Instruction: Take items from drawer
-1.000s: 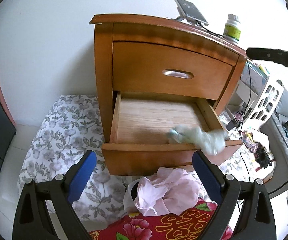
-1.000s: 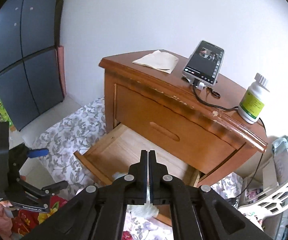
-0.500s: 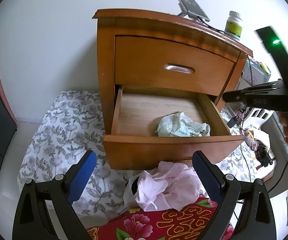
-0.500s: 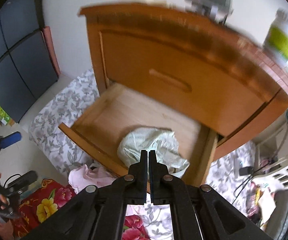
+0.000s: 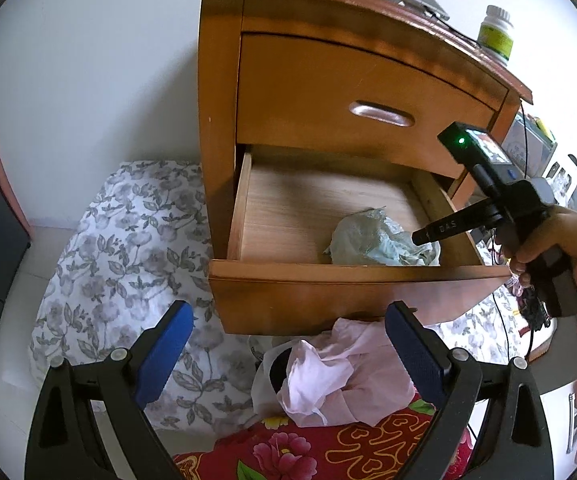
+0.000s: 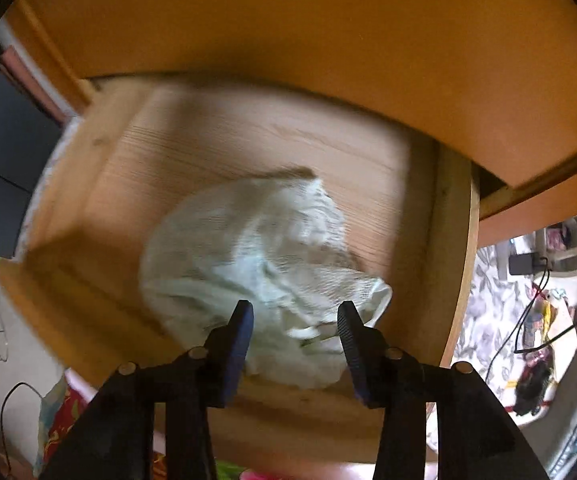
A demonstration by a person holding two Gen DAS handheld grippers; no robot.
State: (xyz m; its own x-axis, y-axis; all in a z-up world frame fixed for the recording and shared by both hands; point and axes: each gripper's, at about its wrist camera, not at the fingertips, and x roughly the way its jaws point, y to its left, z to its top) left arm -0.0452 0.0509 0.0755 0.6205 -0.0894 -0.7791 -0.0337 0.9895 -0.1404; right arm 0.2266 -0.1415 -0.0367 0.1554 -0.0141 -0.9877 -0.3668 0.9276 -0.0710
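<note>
Nightstand point(image 5: 224, 120): orange-brown wood, two drawers; the upper drawer point(image 5: 348, 92) is closed, with an oval metal pull.

Lower drawer point(image 5: 328, 292): pulled out, pale wood-grain floor, curved front panel.

Floral sheet point(image 5: 128, 240): grey-leaf print, spread on the floor left of and below the nightstand.

Pink garment point(image 5: 336, 368): crumpled heap on the floor just in front of the open drawer.

Pale green cloth point(image 6: 256, 264): the only item in the lower drawer; thin, wrinkled, bunched into a loose mound, whitish-green, lying toward the drawer's front right part.

Right claw point(image 6: 294, 320): pointed down into the drawer over the cloth; jaws have just been opening and stand partly apart, the cloth below and between them, pads not pressing on it. Image blurred.

Left claw point(image 5: 288, 344): blue pads spread wide, empty, outside the drawer front.

White bottle point(image 5: 496, 34): green label, on the nightstand top.
</note>
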